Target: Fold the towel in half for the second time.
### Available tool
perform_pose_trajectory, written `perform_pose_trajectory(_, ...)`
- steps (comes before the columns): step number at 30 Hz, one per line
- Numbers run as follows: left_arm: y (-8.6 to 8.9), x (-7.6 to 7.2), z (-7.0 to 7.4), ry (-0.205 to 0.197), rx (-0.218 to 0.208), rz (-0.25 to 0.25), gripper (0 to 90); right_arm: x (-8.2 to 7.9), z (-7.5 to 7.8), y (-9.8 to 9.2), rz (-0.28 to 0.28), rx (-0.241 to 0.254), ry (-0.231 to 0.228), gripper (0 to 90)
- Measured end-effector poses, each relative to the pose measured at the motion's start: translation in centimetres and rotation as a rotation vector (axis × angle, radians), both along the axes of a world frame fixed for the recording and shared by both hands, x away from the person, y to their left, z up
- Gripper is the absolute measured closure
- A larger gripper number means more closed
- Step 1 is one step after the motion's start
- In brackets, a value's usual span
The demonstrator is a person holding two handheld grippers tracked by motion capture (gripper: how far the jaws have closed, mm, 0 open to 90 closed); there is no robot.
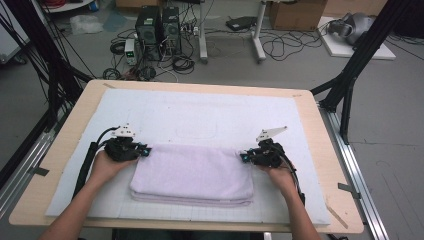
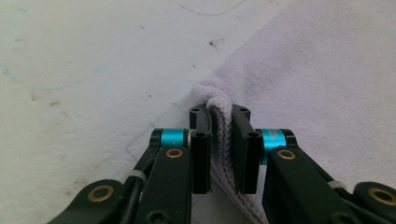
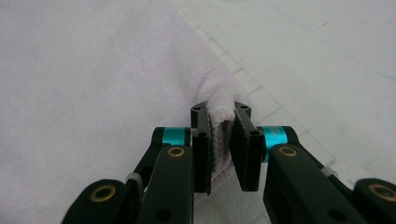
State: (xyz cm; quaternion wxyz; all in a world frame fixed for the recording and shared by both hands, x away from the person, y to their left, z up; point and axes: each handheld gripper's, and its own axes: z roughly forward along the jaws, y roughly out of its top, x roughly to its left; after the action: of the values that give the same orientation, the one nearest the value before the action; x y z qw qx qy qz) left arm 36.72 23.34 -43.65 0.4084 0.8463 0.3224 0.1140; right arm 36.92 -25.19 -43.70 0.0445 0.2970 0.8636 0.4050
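Folded lilac towel (image 1: 192, 174) lies flat on white mat (image 1: 210, 117), near edge of counter (image 1: 327, 150), long axis running left-right. Left gripper (image 1: 145, 151) clamped on far-left corner of towel, fabric bunched between pads. Right gripper (image 1: 243, 157) clamped on far-right corner, same story. Bulk of towel sits between both grippers and toward person. Both hands equally near, one per corner, forearms angled in from near edge, grippers low and pointing inward. Likely next: lift far edge, fold toward person.
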Motion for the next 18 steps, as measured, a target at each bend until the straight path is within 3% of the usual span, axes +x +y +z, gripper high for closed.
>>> perform_pose_trajectory(4,0.0,0.2,1.0,-0.038,-0.033,0.028,80.3,0.3,1.2,-0.3,-0.028,0.01,-0.025,80.3)
perform_pose_trajectory(8,-0.3,1.0,2.4,-0.082,-0.046,0.066,80.5,1.3,2.5,-0.1,-0.042,-0.011,-0.061,80.3)
perform_pose_trajectory(18,-1.1,5.9,5.6,-0.137,-0.035,0.138,80.6,5.9,5.7,0.2,-0.107,-0.03,-0.117,80.2)
